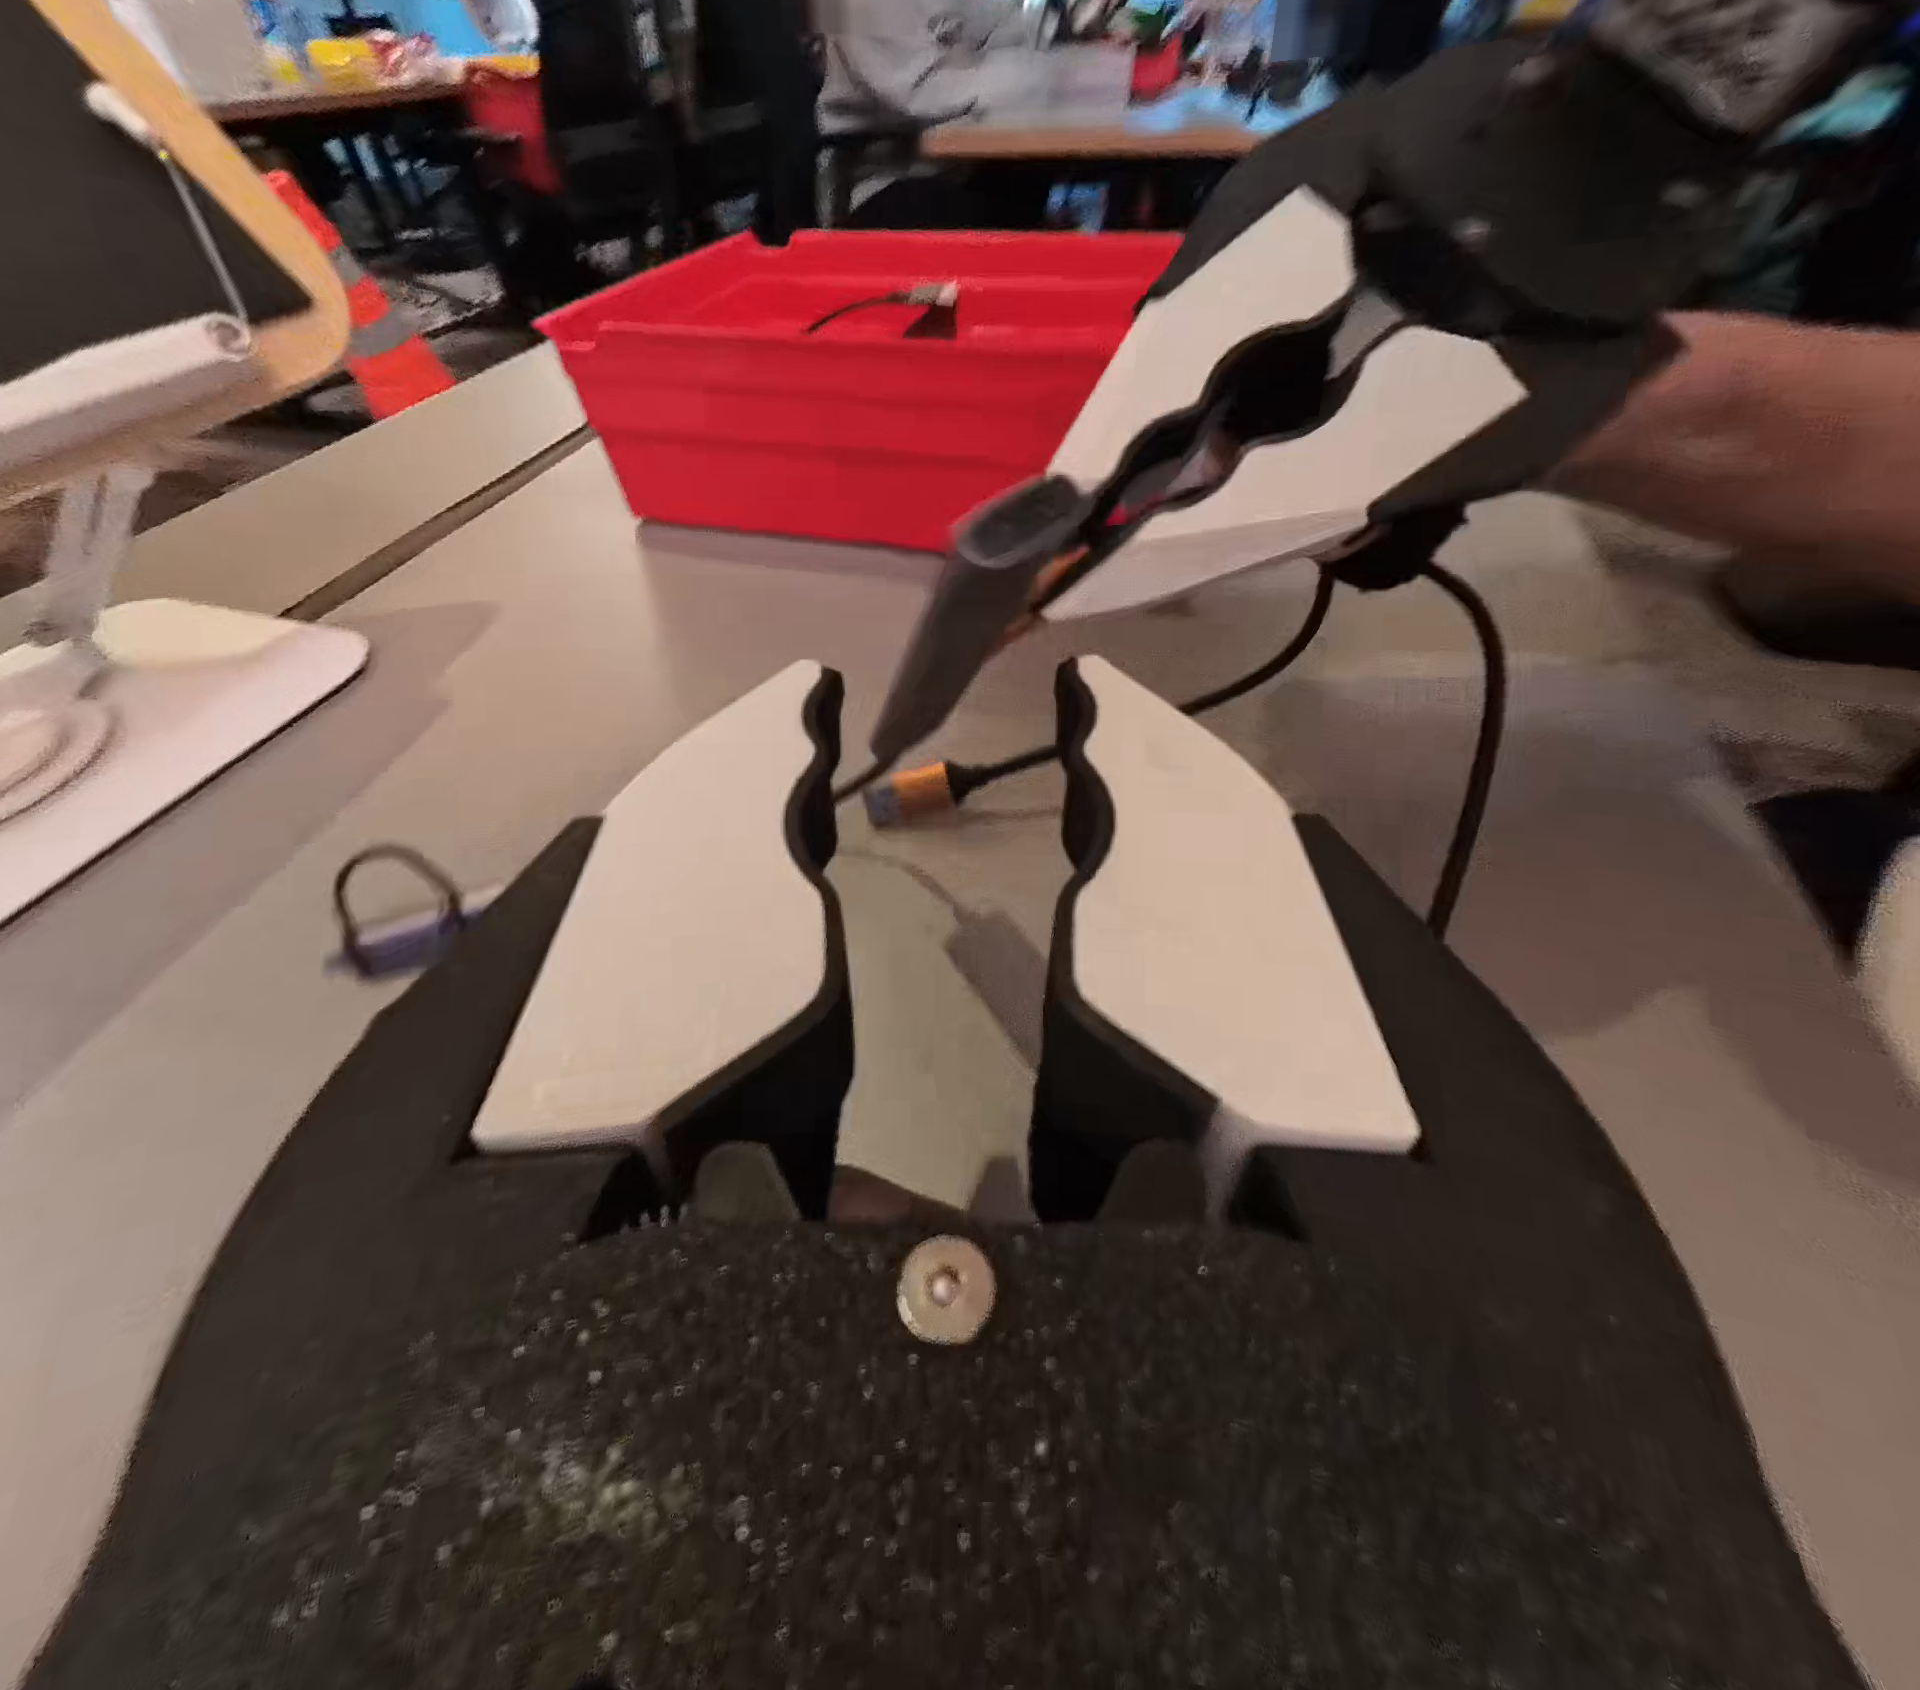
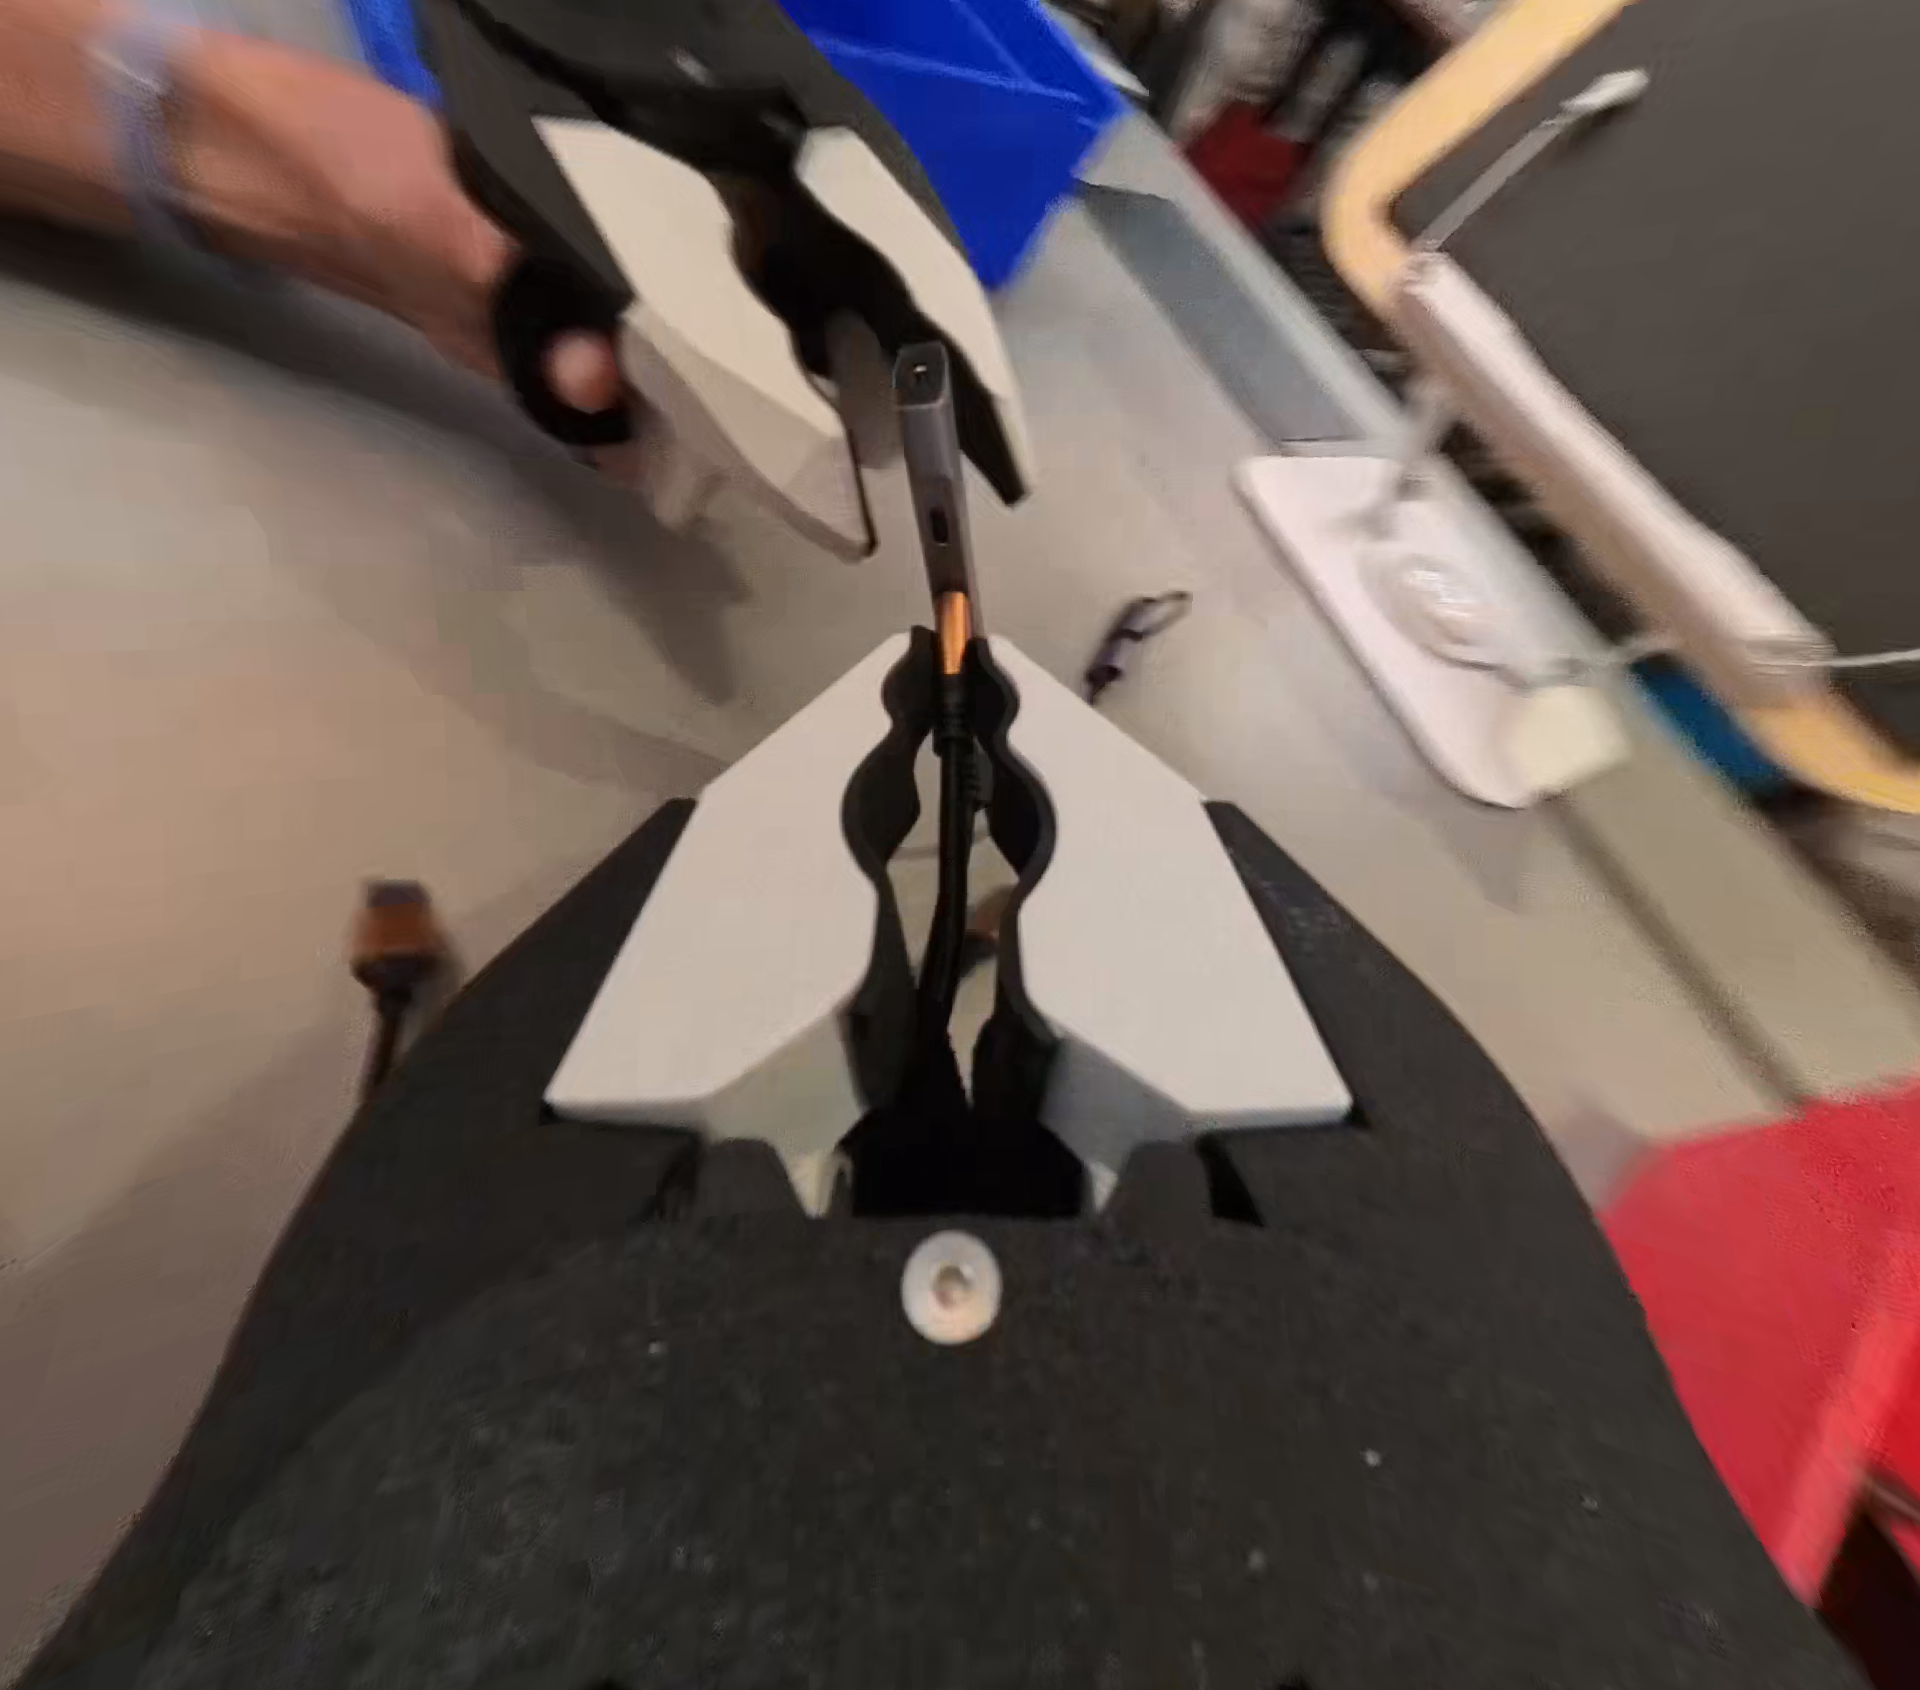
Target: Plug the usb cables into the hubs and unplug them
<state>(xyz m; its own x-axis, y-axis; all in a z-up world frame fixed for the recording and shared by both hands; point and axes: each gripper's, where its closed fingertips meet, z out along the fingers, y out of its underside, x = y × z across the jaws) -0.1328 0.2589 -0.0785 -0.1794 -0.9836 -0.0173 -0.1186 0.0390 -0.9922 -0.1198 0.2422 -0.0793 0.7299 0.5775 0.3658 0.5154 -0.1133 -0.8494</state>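
Grippers meet over a grey tabletop (image 1: 582, 601). The right gripper (image 2: 940, 638) is clenched on a black cable (image 2: 951, 830) whose orange plug sits in a grey adapter (image 2: 930, 477) — held above the tabletop. The left gripper (image 1: 940, 684) is spread, empty, around the adapter's tip. A red bin (image 1: 831, 414) stands at the far edge.

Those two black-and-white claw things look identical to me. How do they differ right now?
The left gripper is open and empty, its fingers spread above the grey table. The right gripper is shut on an orange-collared plug joined to a grey adapter, which hangs between the left gripper's open fingers. Both have white fingers on black bodies, each held by a hand.
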